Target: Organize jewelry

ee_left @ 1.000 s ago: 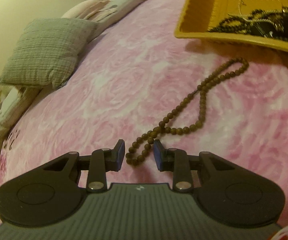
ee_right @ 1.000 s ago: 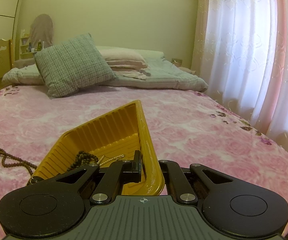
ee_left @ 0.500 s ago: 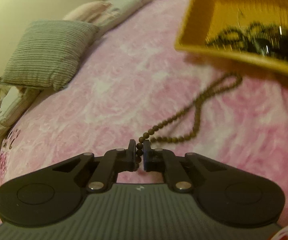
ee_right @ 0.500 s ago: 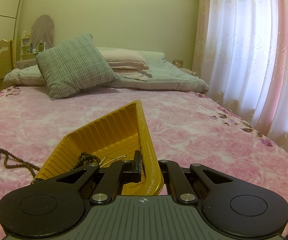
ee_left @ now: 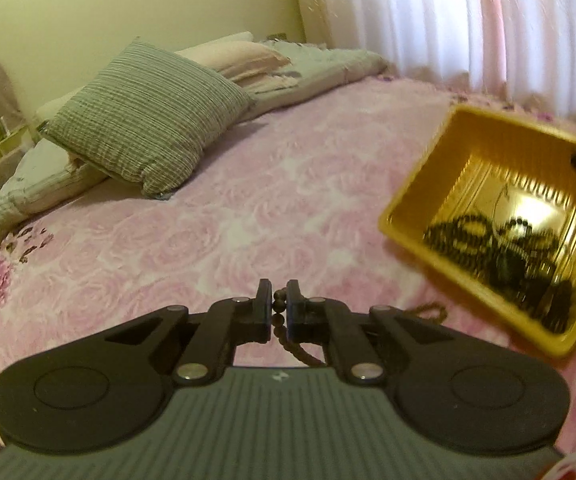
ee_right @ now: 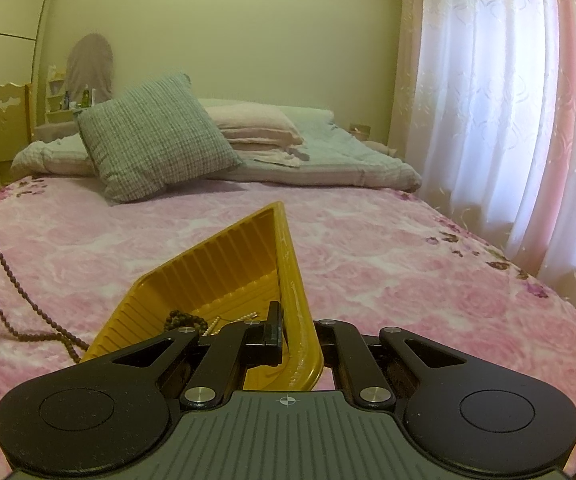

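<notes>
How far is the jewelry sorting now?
Done: some dark bead strands already lie in the yellow tray. In hand: the left tongs are shut on the brown bead necklace, whose far end trails on the pink bedspread; the right tongs grip the tray's rim. Left: dropping the necklace into the tray.

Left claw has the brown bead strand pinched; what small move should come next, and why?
Probably carry the left claw up and right, over the yellow tray, before opening. The brown bead strand hangs taut from it, its tail trailing on the pink bedspread. The right claw grips the tray's wall, steadying it, and other beads already lie inside.
</notes>
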The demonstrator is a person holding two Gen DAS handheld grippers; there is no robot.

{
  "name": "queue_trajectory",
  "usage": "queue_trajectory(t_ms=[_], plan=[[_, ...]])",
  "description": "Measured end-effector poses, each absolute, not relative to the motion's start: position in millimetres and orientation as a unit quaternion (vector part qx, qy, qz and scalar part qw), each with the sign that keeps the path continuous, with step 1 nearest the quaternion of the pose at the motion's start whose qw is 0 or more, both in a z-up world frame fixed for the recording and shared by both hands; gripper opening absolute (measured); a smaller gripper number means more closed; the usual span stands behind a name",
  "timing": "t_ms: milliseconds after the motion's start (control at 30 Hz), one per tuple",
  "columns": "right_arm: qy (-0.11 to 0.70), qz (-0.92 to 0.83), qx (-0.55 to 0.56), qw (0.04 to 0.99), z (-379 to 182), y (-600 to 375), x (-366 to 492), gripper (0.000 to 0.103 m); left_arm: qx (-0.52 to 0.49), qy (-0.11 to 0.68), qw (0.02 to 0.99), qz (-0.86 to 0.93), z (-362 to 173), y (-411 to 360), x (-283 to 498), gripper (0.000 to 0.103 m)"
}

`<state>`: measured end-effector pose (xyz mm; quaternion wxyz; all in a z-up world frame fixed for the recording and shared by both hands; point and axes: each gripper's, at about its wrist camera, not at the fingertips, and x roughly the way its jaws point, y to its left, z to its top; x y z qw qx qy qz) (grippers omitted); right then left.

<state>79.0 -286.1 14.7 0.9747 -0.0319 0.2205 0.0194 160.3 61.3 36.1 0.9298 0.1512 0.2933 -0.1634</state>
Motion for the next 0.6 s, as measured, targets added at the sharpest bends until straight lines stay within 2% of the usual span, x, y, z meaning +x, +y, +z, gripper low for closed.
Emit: queue_trajectory(t_ms=[600], plan=[[0.218,0.023,-0.033,0.975,16,-285,79,0.006,0.117,0.259,0.940,-0.189,78,31,157,0.006]])
